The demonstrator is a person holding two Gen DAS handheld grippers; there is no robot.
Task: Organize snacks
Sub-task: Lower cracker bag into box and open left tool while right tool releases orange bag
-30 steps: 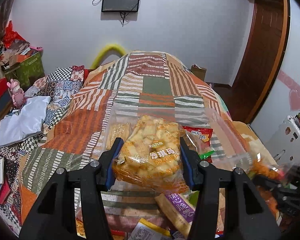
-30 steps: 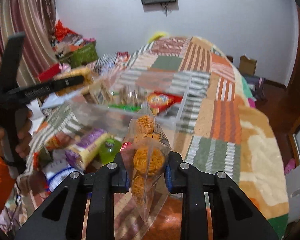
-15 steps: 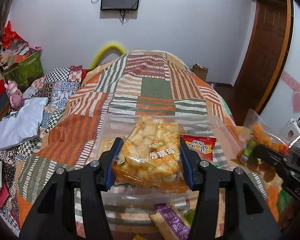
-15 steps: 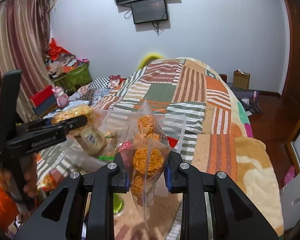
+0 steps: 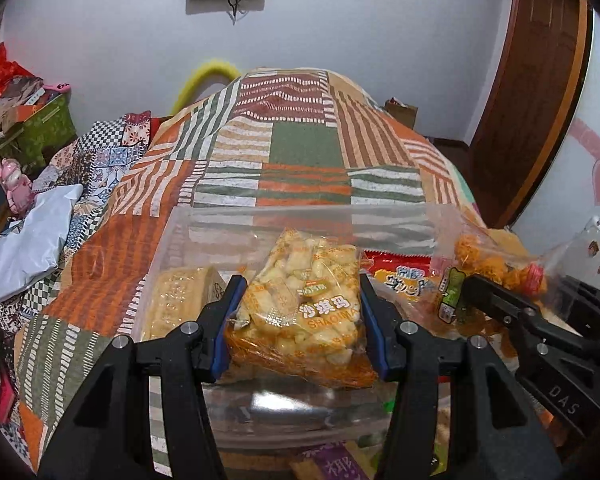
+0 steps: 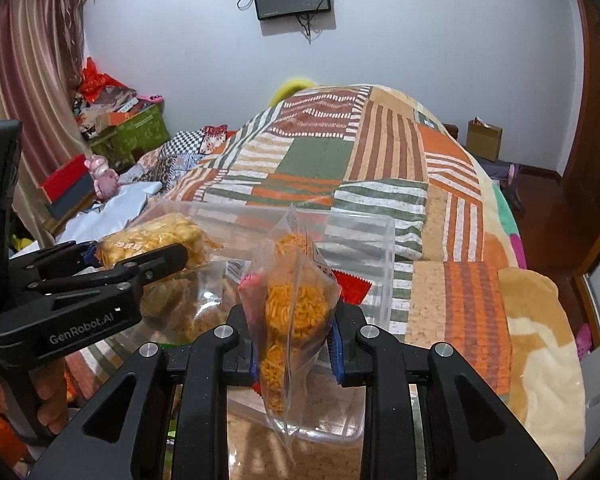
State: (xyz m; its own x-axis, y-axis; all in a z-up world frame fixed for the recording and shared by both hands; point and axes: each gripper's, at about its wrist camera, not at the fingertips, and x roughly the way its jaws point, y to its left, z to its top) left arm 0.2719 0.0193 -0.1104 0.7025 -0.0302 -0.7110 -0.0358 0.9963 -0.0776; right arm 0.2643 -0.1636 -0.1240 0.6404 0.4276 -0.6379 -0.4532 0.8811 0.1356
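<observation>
Now | left claw (image 5: 300,320) pinches crinkly sachima pack (image 5: 304,304) | right claw (image 6: 294,344) clamps clear noodle-snack pouch (image 6: 294,308) (lumpy, orange)

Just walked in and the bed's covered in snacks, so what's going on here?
A person is sorting snacks with two handheld grippers. The left gripper clamps a yellow sachima pack, the right gripper a clear bag of orange noodle snacks. Both hang over a clear plastic bin on the bed.

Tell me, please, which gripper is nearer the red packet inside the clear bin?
Right. The right gripper hangs just beside the red packet; the left gripper sits farther across the clear bin.
</observation>
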